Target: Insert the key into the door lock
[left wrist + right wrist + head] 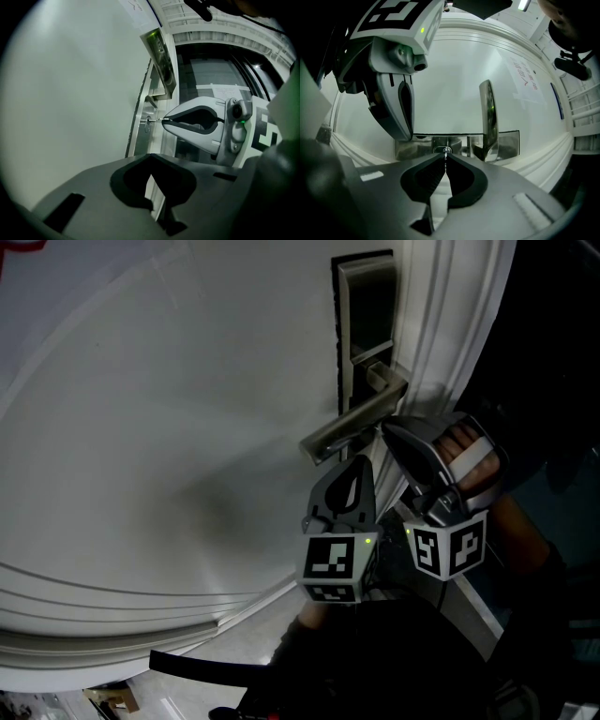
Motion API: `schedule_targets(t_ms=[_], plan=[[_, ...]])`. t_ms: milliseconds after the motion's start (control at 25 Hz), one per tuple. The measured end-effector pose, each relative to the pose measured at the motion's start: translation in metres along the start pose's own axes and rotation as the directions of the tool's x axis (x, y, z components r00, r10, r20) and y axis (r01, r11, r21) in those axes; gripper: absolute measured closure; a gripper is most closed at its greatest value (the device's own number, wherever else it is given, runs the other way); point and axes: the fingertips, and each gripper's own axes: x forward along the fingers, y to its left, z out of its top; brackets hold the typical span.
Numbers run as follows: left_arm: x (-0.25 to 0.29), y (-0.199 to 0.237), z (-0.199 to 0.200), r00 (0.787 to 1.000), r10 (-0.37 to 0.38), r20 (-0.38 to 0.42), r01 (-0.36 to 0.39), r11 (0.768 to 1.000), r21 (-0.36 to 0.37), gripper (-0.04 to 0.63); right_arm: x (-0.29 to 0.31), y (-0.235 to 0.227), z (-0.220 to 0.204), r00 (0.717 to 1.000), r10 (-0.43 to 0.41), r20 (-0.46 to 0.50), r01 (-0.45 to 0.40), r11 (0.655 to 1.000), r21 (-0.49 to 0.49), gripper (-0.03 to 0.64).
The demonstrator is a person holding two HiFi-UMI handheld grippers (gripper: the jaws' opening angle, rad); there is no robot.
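A white door [169, 427] fills most of the head view. A tall metal lock plate [366, 306] sits near its edge, and a lever handle [352, 423] juts out from the lower part of that plate. Both grippers are bunched just under the handle.

The left gripper [150, 174] has its jaws together at the tips with nothing between them, and it sits just beside the right gripper [445, 157], off the lock.

The right gripper's jaws are pinched on a thin silver key [446, 161], which points straight at the plate. From the left gripper view, the key's tip reaches the small round keyhole [148, 123] below the handle. It looks to be touching the keyhole, though the dim, narrow view does not show whether any of the blade is inside.
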Motion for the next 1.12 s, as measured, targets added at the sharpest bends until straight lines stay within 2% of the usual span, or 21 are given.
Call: schedule_targets(t_ms=[1120], plan=[[-0.0008,0.0036,0.0022,1.000,0.007,0.007,-0.007,1.000,-0.005,0.595,0.0012,-0.0004,0.0002,1.000,-0.001,0.000,0.001,1.000,-0.009,0.606]])
